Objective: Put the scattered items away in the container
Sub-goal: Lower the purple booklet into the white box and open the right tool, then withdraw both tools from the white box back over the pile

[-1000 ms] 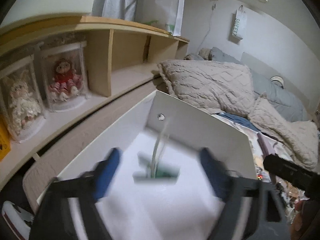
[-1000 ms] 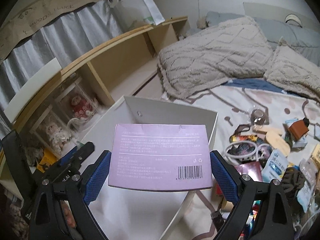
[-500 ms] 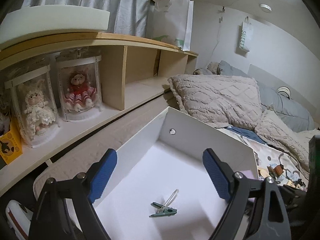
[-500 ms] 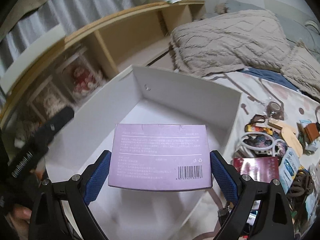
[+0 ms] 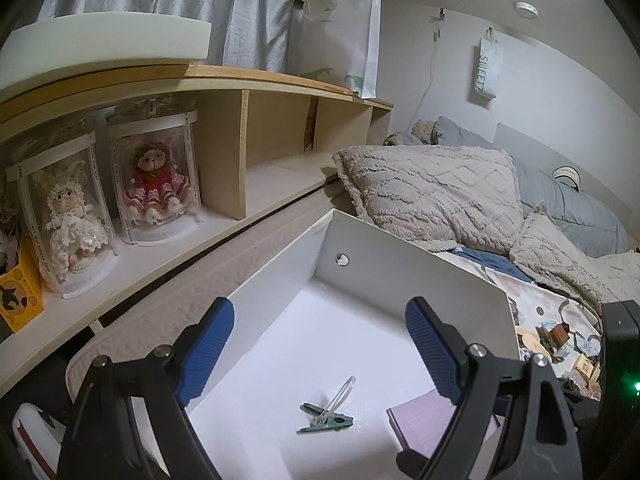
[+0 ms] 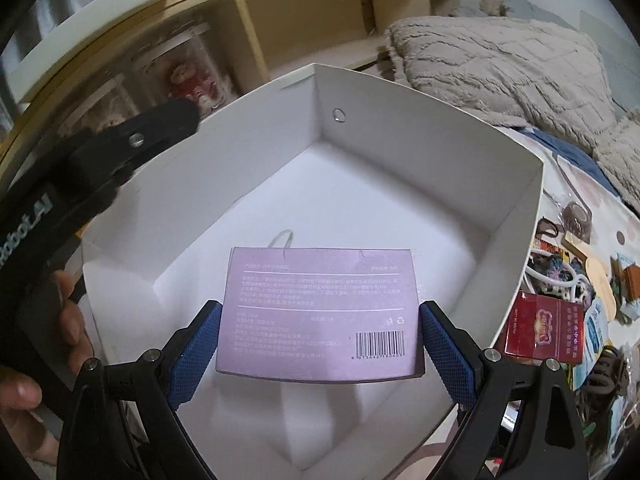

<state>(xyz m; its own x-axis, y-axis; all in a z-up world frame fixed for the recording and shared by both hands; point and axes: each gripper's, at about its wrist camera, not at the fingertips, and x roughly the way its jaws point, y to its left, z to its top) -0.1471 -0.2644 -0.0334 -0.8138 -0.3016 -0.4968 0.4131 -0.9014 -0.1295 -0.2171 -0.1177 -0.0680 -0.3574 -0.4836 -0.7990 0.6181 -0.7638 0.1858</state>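
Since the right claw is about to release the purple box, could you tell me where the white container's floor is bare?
The container floor is bare along its far wall and toward its left wall. The green clip lies near the middle, close beside the purple box. The bedspread right of the container is crowded with clutter.

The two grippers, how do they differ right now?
The right gripper is shut on the purple box, pads against its side edges; the left gripper is open and holds nothing. The right one is low inside the white bin, while the left one looks into it from above the near edge, over the green clip on the floor. Both have blue pads on black fingers.
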